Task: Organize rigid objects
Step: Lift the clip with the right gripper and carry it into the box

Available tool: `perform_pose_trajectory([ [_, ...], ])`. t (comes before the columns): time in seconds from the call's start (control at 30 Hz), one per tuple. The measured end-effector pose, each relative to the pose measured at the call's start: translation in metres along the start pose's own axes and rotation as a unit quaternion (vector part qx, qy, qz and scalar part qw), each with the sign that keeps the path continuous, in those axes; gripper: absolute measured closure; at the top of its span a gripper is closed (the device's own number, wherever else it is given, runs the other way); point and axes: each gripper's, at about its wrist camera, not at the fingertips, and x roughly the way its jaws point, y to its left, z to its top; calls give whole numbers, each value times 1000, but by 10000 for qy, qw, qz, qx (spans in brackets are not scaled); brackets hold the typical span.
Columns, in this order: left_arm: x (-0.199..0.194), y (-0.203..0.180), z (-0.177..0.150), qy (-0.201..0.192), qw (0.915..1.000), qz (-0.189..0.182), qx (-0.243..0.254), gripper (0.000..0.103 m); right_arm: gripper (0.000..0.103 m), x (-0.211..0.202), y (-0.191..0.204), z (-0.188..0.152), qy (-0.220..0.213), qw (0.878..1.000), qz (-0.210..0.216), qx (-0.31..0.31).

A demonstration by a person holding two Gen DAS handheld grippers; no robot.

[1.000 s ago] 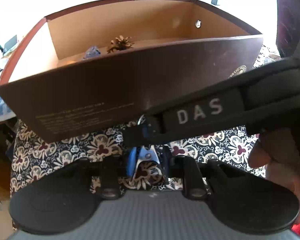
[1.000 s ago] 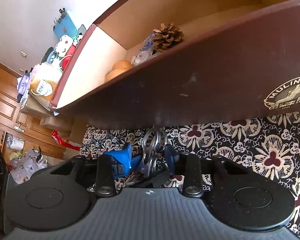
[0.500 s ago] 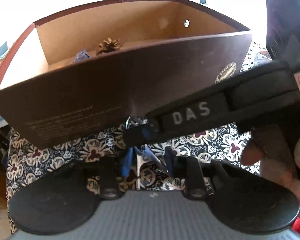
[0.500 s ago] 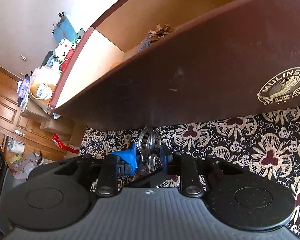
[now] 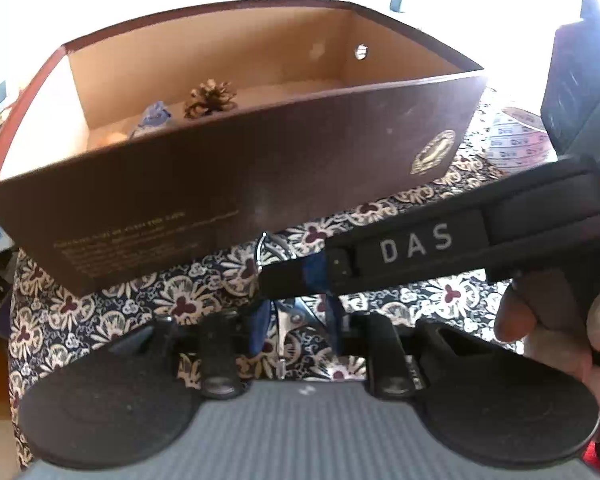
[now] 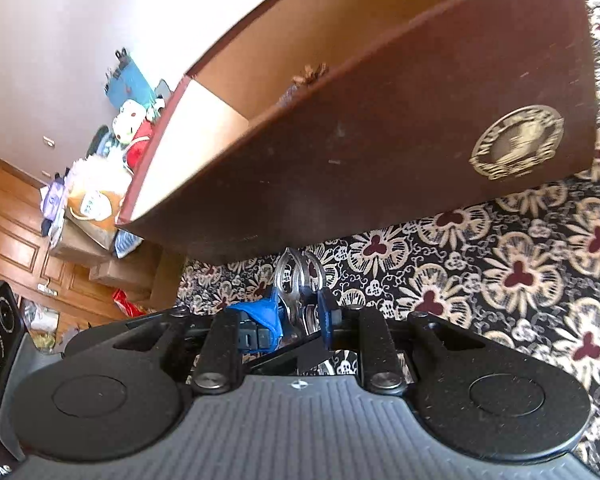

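Observation:
A silver metal tool with looped ends (image 6: 296, 276) lies on the flowered cloth just in front of the open brown box (image 6: 380, 140). My right gripper (image 6: 299, 308) has its blue-tipped jaws closing, and the pads press the tool's loops. In the left wrist view the right gripper (image 5: 284, 280) crosses from the right, a wire loop of the tool (image 5: 262, 248) rising past its tip. My left gripper (image 5: 296, 316) is shut on the silver tool's near part. The box (image 5: 260, 176) holds a pinecone (image 5: 211, 98), a blue item and something orange.
A person's hand (image 5: 552, 320) holds the right gripper's handle. A roll of printed tape (image 5: 516, 144) sits on the cloth right of the box. The flowered cloth (image 6: 500, 280) stretches to the right. Toys and boxes crowd the floor at far left.
The right gripper's fingers have drawn together onto the metal tool. In the left wrist view the right gripper has slid lower and to the right. The left gripper has kept its hold.

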Motion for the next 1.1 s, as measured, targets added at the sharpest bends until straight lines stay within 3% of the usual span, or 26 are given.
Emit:
perform_pose_trajectory([
  [0.23,-20,-19,8,-224,9974,-431,523,82,102,-52,3,-13,-700,9973,-168,128],
  [0.43,-42,-49,24,-614,9872,-954,1118,82,102,-101,9,-19,-1522,9872,-466,124],
  [0.7,-68,-68,66,-1276,9722,-1238,1521,82,101,-123,28,23,-2229,9732,-437,-364],
  [0.8,-67,-63,92,-1452,9719,-1189,1419,82,102,-115,32,50,-2219,9729,-344,-552],
  [0.93,-62,-46,121,-1545,9751,-987,1247,82,102,-93,23,90,-1835,9816,-192,-497],
  [1.0,-50,-34,136,-1442,9788,-926,1126,82,102,-75,17,104,-1494,9878,-190,-407],
  [1.1,-23,-13,157,-963,9876,-963,778,82,102,-43,4,125,-841,9959,-236,-226],
])
